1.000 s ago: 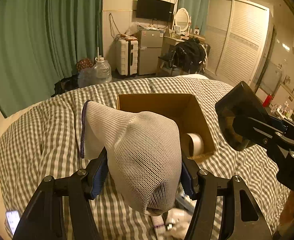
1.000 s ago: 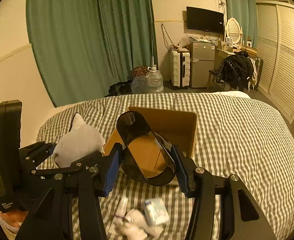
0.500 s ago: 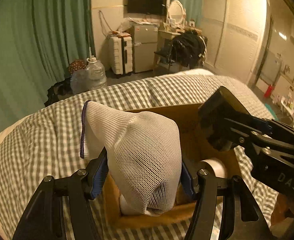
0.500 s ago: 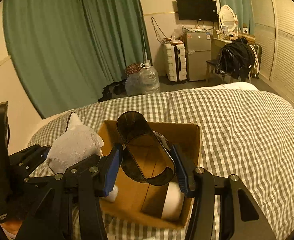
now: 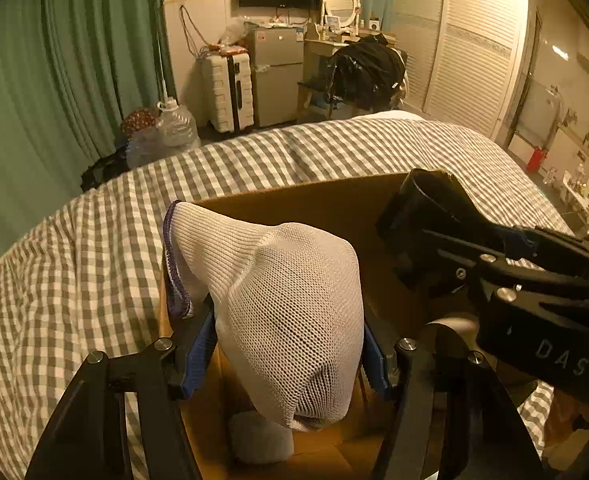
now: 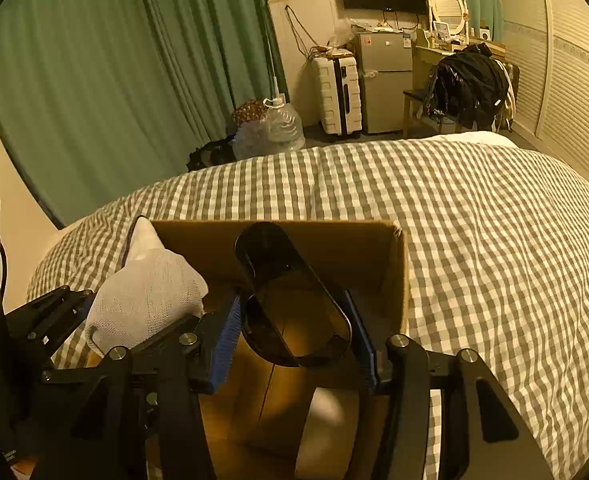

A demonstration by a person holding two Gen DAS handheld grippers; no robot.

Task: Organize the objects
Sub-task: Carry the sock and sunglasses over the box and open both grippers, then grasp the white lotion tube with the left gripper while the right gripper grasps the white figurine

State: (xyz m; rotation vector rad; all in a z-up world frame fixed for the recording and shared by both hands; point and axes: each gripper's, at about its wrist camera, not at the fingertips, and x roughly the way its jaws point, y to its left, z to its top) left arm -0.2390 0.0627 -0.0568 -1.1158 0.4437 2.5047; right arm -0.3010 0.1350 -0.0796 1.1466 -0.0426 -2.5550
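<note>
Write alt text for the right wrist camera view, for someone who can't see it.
The right gripper clamps a dark glossy oval case above an open cardboard box on a checked bedspread. Beside it, the left gripper holds a white knit sock over the box.

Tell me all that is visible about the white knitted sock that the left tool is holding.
The white knitted sock is soft open-mesh fabric, ribbed toward the cuff, which has a purple edge. The left tool is shut on it, its blue pads pressing both sides. The cuff points up and away; the rounded end hangs down over the open cardboard box, above a pale rounded object lying inside. It does not touch the dark case in the right tool.
</note>
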